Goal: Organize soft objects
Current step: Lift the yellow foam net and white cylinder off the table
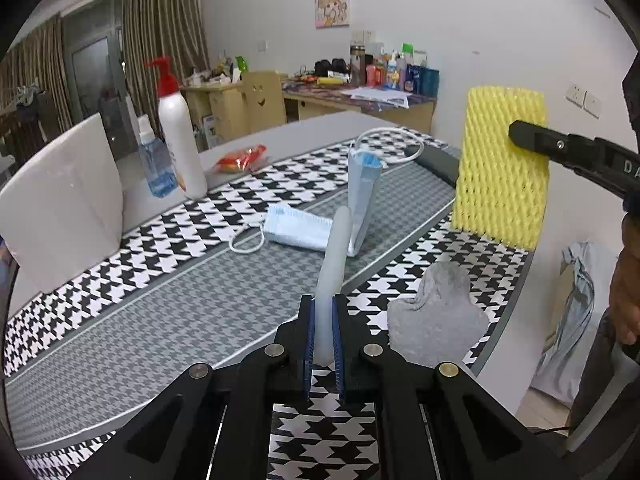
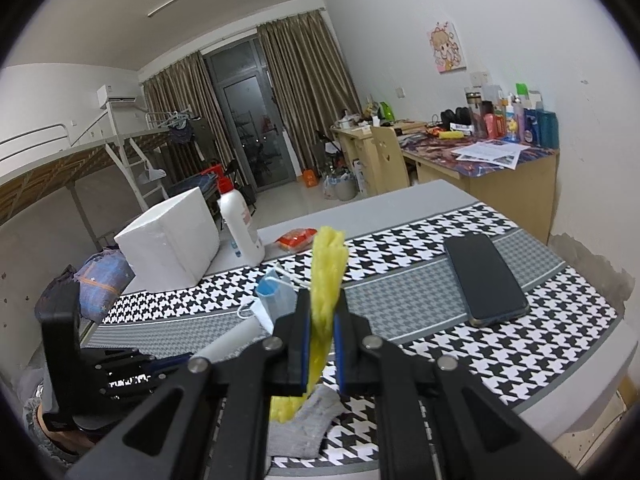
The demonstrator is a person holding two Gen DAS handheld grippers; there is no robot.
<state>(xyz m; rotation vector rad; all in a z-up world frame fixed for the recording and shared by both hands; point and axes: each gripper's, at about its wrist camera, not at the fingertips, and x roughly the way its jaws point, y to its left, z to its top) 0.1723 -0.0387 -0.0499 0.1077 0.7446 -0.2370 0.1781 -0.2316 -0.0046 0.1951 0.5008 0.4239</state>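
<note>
My left gripper [image 1: 323,308] is shut on a pale white foam tube [image 1: 334,248] that sticks up and forward over the houndstooth mat [image 1: 160,320]. Held in the air at the right is a yellow foam net sleeve [image 1: 500,168], with my right gripper [image 1: 520,138] shut on it. In the right wrist view that gripper [image 2: 323,300] pinches the yellow net [image 2: 328,264] edge-on. Below it a grey sock [image 2: 308,428] lies on the mat; the sock [image 1: 436,316] also shows in the left wrist view. A folded face mask [image 1: 296,230] lies flat and a second mask [image 1: 362,196] stands folded.
A white foam box [image 1: 60,200] stands at the mat's left edge, with a white pump bottle [image 1: 180,144] and a clear blue bottle [image 1: 154,164] beside it. A red snack packet [image 1: 240,158] lies behind. A black phone [image 2: 484,280] rests on the mat's right side. A person's hand [image 1: 626,292] is at the right.
</note>
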